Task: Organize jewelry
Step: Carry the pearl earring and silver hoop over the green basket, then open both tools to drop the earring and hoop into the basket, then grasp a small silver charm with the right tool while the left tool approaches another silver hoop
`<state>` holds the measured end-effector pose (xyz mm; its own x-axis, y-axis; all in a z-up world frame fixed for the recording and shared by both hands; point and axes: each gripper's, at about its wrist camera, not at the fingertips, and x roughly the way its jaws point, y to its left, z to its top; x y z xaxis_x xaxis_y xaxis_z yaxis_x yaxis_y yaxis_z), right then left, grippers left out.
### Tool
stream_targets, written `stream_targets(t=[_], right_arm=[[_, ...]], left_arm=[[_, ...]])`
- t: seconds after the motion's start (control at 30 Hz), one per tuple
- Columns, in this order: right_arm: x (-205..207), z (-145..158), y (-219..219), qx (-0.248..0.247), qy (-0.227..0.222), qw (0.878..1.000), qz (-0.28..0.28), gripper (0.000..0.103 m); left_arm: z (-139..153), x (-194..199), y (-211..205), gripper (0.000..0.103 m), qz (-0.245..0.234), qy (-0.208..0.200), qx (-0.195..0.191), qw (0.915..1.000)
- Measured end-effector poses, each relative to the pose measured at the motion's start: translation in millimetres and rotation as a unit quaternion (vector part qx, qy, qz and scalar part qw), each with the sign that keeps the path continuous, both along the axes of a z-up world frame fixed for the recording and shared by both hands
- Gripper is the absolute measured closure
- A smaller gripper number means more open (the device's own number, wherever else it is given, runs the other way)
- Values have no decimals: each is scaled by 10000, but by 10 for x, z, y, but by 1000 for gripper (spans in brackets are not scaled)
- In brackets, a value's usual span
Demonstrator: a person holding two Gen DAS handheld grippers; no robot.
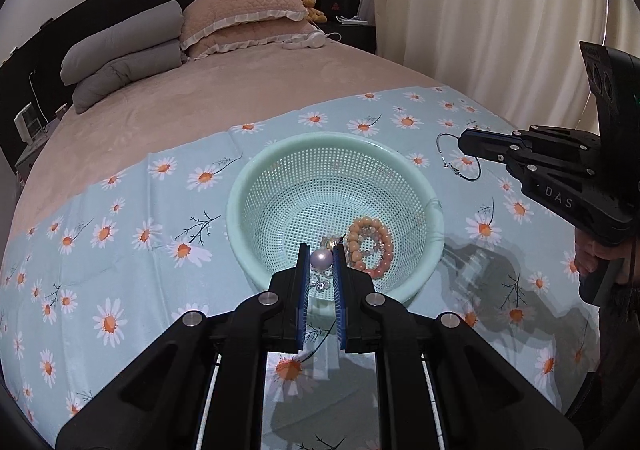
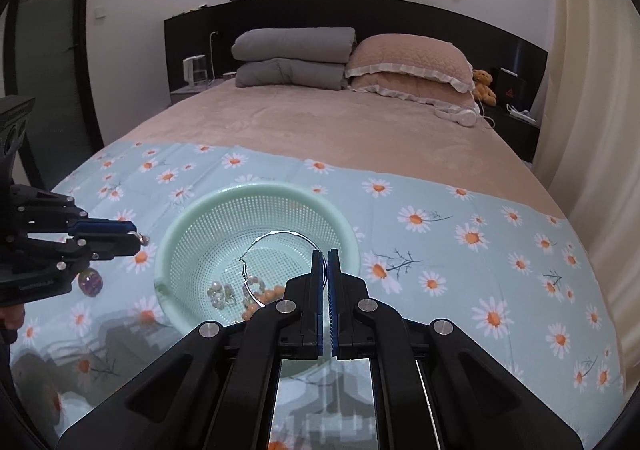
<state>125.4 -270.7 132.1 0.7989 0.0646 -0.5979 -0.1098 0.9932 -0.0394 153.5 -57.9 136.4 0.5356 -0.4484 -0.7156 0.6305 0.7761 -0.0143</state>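
Note:
A mint green mesh basket [image 1: 240,190] [image 2: 176,234] sits on the daisy cloth. It holds an orange bead bracelet [image 1: 370,246] [image 2: 262,300] and clear crystal pieces [image 2: 222,294]. My left gripper [image 1: 323,250] is shut on a pearl earring [image 1: 321,259] above the basket's near rim; it also shows in the right wrist view [image 2: 136,238]. My right gripper [image 2: 327,254] is shut on a thin silver hoop earring [image 2: 256,250] and holds it over the basket. In the left wrist view the right gripper [image 1: 464,142] with the hoop [image 1: 444,152] is right of the basket.
A purple strawberry-shaped trinket [image 2: 90,281] lies on the cloth [image 1: 120,250] left of the basket. Behind lie the beige bed [image 2: 320,122], grey quilts [image 2: 292,54], pillows [image 2: 408,66], white headphones [image 2: 460,116] and a teddy bear [image 2: 484,84]. Curtains [image 1: 500,10] hang at the right.

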Motion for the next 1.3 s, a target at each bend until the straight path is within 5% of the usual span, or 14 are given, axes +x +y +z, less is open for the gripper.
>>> stream_targets(t=[0.13, 0.2, 0.23, 0.27, 0.3, 0.53, 0.73, 1.1, 1.3], right_arm=[[101, -125, 48, 133, 100, 9998, 135, 97], [129, -163, 58, 100, 131, 9998, 80, 59], [97, -156, 53, 96, 7, 9999, 40, 27], [47, -127, 46, 88, -171, 9998, -12, 22], [12, -93, 33, 104, -288, 9995, -53, 22], [-128, 34, -223, 371, -391, 9980, -342, 20], [-330, -7, -280, 333, -351, 9980, -396, 20], [-903, -563, -150, 348, 154, 9992, 154, 19], [-1026, -897, 61, 328, 428, 9976, 444, 19]], left_arm=[[-126, 114, -32, 91, -6, 199, 22, 9998], [-180, 129, -72, 78, -52, 285, 127, 9995], [-172, 109, -74, 48, -29, 209, 153, 9997], [-139, 68, -59, 32, 23, 40, 127, 9999], [-83, 9, -29, 15, 45, -179, 32, 9998], [68, -203, 80, 14, -45, -542, 139, 9984], [-11, -402, 189, 13, -113, -393, 55, 9991], [-641, -1350, 202, 13, -914, 123, -31, 9957], [-975, -1555, 100, 13, -1234, 419, 23, 9915]])
